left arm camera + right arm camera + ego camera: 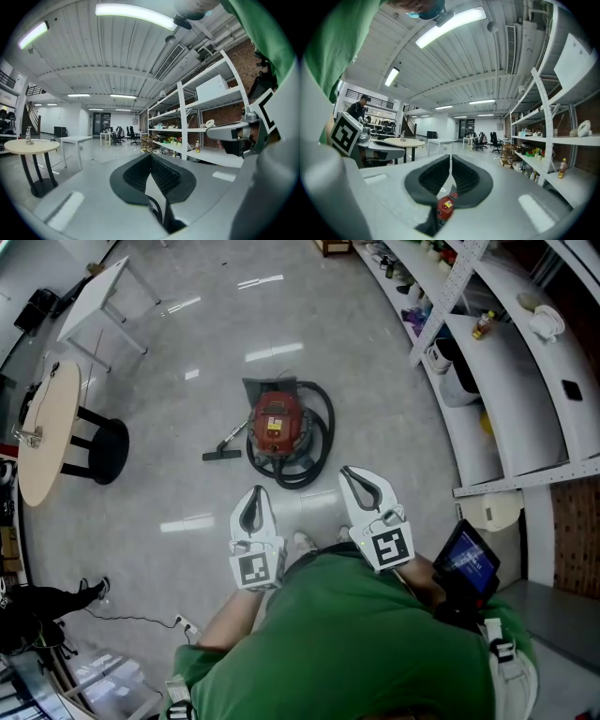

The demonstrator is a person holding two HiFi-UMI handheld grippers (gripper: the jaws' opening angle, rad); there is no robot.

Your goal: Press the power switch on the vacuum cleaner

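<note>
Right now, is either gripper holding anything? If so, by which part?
Nothing is held. The left gripper and right gripper both have their jaws together on nothing, in the air short of the red vacuum cleaner.

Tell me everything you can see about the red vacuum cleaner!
The vacuum cleaner is a round red canister that looks like plastic. A black hose loops around it, and a thin wand ending in a floor nozzle lies beside it. It stands out in the open on the shiny grey floor; nothing else touches it.
</note>
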